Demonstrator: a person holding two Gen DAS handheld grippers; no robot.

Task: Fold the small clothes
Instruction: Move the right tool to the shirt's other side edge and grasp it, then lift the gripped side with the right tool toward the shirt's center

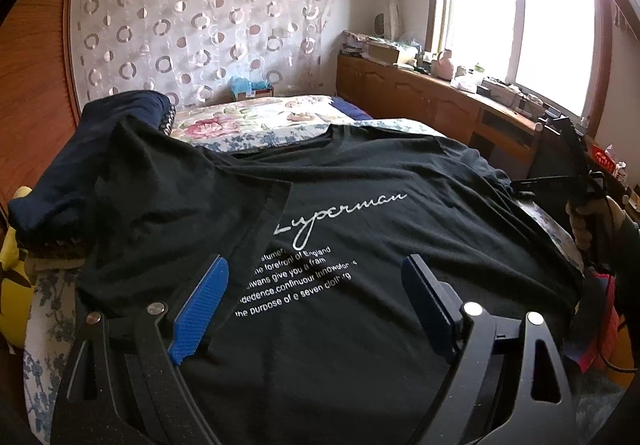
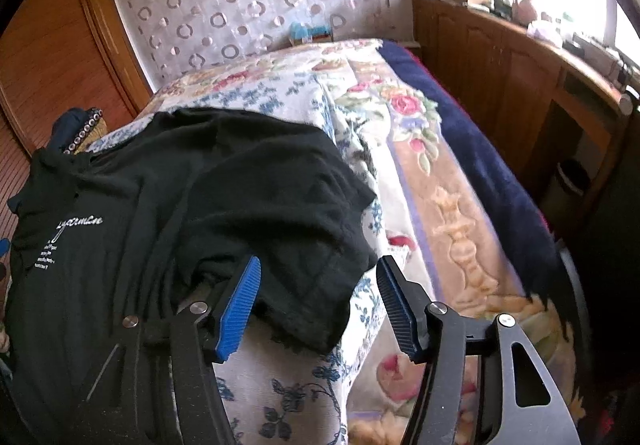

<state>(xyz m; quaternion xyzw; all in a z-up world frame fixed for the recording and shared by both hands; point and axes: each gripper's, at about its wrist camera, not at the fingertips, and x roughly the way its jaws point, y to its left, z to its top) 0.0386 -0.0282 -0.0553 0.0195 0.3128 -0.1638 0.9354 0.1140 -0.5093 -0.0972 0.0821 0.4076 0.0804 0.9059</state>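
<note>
Surroundings: a bed (image 2: 452, 205) with a flowered cover fills both views; a dark blue blanket (image 2: 472, 133) runs along its window side, next to a low wooden cabinet (image 1: 420, 93) cluttered with small items on top. A patterned curtain (image 1: 192, 21) hangs behind the head of the bed.
In the way: a pile of dark blue clothing (image 1: 92, 149) sits at the shirt's left edge, and part of the shirt lies up against it.
Left gripper (image 1: 316, 301): jaws stand wide apart above the shirt's printed front, blue pads (image 1: 200, 305) on either side of the white lettering; nothing is between them and they grip nothing.
Right gripper (image 2: 318, 309): jaws partly open at the shirt's right side; the sleeve's hem lies between the pads (image 2: 240, 309), but the pads do not press on it. In the left view this gripper (image 1: 528, 185) appears at the far right, held by a gloved hand (image 1: 580, 221).
Shirt (image 1: 360, 213): a black T-shirt spread face up on the bed, script and lines of white print showing. Its left sleeve (image 1: 192, 197) is folded in over the chest; its right sleeve (image 2: 288, 213) lies rumpled outward on the flowered cover.
</note>
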